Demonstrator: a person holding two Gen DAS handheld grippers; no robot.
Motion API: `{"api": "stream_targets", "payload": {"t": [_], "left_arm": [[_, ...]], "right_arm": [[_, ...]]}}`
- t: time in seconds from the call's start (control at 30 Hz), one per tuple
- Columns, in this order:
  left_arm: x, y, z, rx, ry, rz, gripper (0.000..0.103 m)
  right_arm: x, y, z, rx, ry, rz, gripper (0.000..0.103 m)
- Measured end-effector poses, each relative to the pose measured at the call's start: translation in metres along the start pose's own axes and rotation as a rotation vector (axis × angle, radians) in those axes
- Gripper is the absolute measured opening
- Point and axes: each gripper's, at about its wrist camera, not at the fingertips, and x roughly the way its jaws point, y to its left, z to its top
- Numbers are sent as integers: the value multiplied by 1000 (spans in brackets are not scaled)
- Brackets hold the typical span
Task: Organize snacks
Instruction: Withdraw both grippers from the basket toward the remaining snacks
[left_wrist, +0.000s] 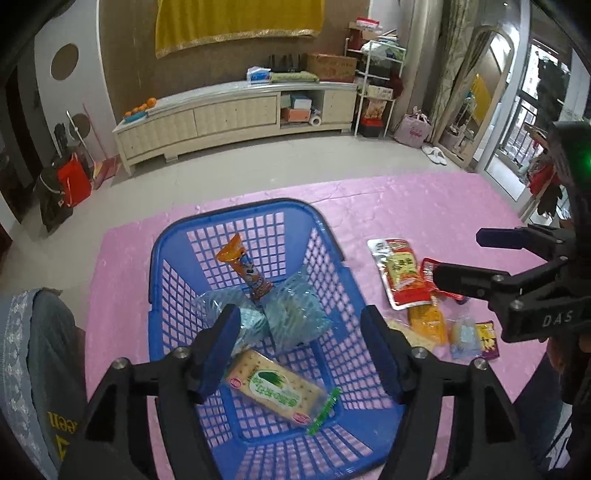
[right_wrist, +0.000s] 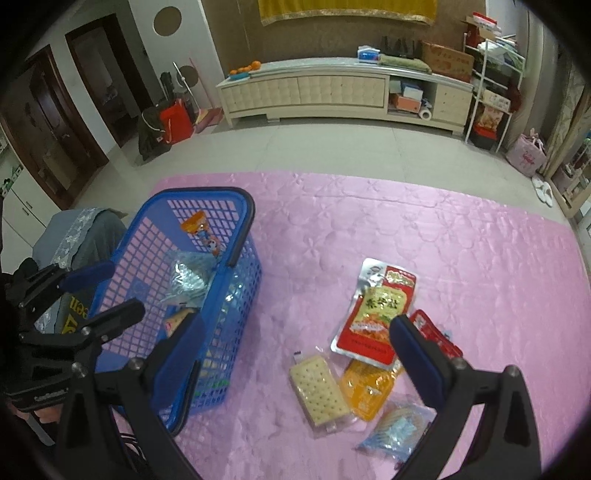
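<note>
A blue plastic basket (left_wrist: 162, 266) stands on the pink mat (left_wrist: 406, 206); it also shows in the right wrist view (right_wrist: 243, 266). Inside lie a cracker pack with a green label (left_wrist: 280, 387), blue-clear packets (left_wrist: 295, 314) and an orange stick snack (left_wrist: 245, 269). My left gripper (left_wrist: 299, 350) is open and empty above the basket. My right gripper (right_wrist: 295, 354) is open and empty above loose snacks: a cracker pack (right_wrist: 319, 387), a red-yellow pouch (right_wrist: 373, 321), an orange packet (right_wrist: 365, 391), a blue-clear packet (right_wrist: 399, 428) and a red packet (right_wrist: 436, 336).
A grey garment on a chair (right_wrist: 81, 236) sits left of the basket. Beyond the mat's far edge is tiled floor (right_wrist: 332, 147) and a long cream cabinet (right_wrist: 332, 92). A shelf rack (right_wrist: 491, 85) and mirror (left_wrist: 476, 96) stand at the right.
</note>
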Motion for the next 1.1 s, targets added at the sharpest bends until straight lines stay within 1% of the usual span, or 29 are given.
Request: {"api": "stream_targets", "payload": {"t": [0.07, 0.13, 0.2, 0.3, 0.43, 0.63, 0.8, 0.93, 1.1], "left_arm": [[-14, -8, -2, 8, -25, 7, 76], [-26, -16, -3, 6, -45, -4, 78], [-36, -27, -5, 9, -63, -15, 82], [-42, -42, -5, 27, -69, -15, 82], [-40, -66, -6, 33, -55, -18, 82], [-23, -99, -5, 5, -3, -53, 82], [-4, -122, -5, -37, 47, -69, 82], [11, -140, -3, -50, 92, -46, 82], [31, -150, 0, -84, 144, -27, 82]], "right_arm": [[-13, -2, -5, 3, -15, 3, 101], [-24, -6, -12, 2, -28, 2, 101], [-35, -11, -19, 3, -37, -2, 101], [-50, -24, -31, 14, -50, -15, 101], [-66, -42, -43, 33, -60, -39, 101], [-80, -75, -60, 80, -60, -64, 101], [-79, -96, -70, 92, -39, -71, 102], [-69, -113, -77, 114, -10, -62, 101], [-55, -134, -83, 137, 20, -62, 102]]}}
